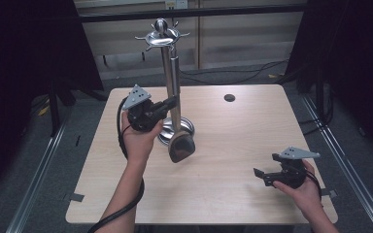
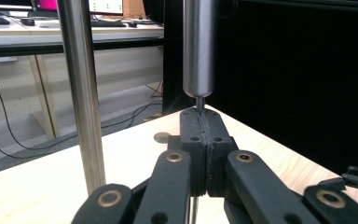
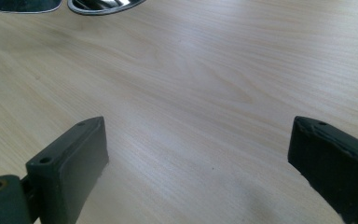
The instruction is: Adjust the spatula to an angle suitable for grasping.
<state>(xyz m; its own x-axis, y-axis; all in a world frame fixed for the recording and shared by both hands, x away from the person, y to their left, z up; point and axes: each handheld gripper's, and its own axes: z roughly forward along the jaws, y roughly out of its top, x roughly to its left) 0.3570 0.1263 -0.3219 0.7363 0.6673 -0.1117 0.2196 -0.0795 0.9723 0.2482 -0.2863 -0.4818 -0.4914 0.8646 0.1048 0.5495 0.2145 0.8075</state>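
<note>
The stand's pole [image 1: 167, 73] is rising just left of the spatula [image 1: 177, 114], its round base [image 1: 189, 127] directly behind the blade. My left gripper [image 1: 171, 103] is pinching the spatula's thin neck, jaws fully closed on it. The spatula is hanging near centre frame, long axis upright, handle up, dark blade [image 1: 181, 146] down at the table [image 1: 233, 145]. My right gripper [image 1: 261, 175], lower right, is gaping wide, holding nothing.

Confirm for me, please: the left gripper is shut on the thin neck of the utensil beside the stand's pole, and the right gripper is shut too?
Not quite: the right gripper is open, its jaws wide apart over the table in the right gripper view. The left gripper is indeed shut on the utensil beside the pole.
</note>
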